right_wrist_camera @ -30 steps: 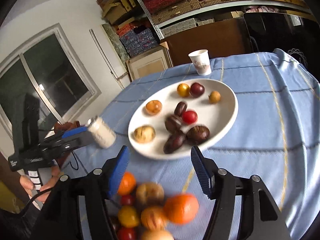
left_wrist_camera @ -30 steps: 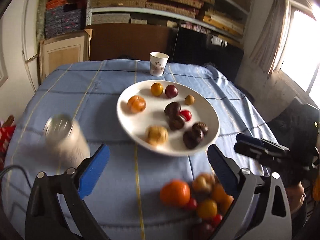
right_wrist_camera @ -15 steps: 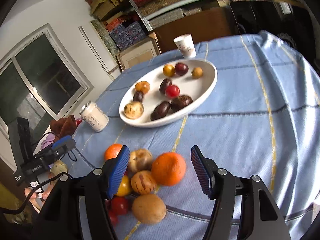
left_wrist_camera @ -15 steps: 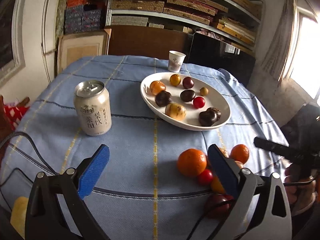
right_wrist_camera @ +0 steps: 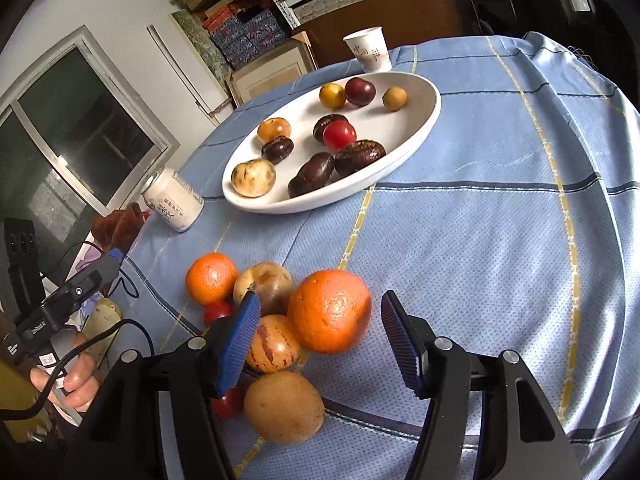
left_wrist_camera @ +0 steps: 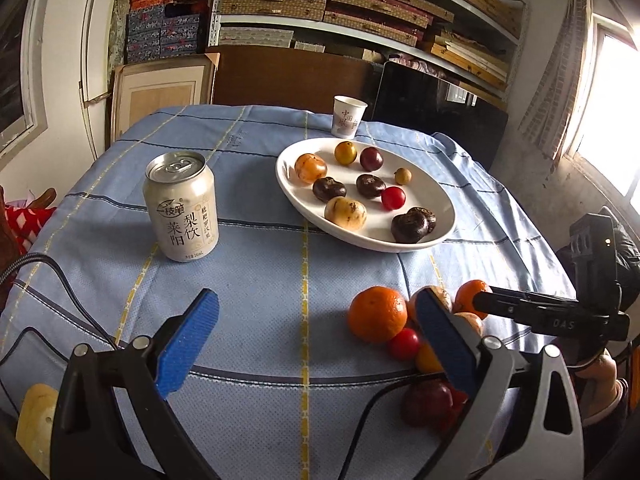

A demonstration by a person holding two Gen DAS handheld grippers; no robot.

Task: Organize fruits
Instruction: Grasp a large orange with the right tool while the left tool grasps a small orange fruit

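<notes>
A white oval plate (left_wrist_camera: 442,196) (right_wrist_camera: 424,120) holds several small fruits on the blue tablecloth. A pile of loose fruit lies near the table's front edge. In it are a large orange (right_wrist_camera: 330,311), a second orange (right_wrist_camera: 211,278), a striped fruit (right_wrist_camera: 275,344) and a tan round fruit (right_wrist_camera: 284,407). My right gripper (right_wrist_camera: 320,344) is open, its jaws either side of the large orange, not touching it. My left gripper (left_wrist_camera: 316,344) is open and empty above the cloth, left of the pile; one orange (left_wrist_camera: 377,314) lies beside its right finger.
A white drink can (left_wrist_camera: 182,206) (right_wrist_camera: 173,204) stands left of the plate. A paper cup (left_wrist_camera: 349,116) (right_wrist_camera: 370,53) stands behind the plate. Shelves of boxes and a dark screen are behind the table. Cables trail over the table's front left.
Both grippers have pulled back and lowered toward the table's front edge. The right gripper has come down over the fruit pile, so the large orange now sits between its open jaws.
</notes>
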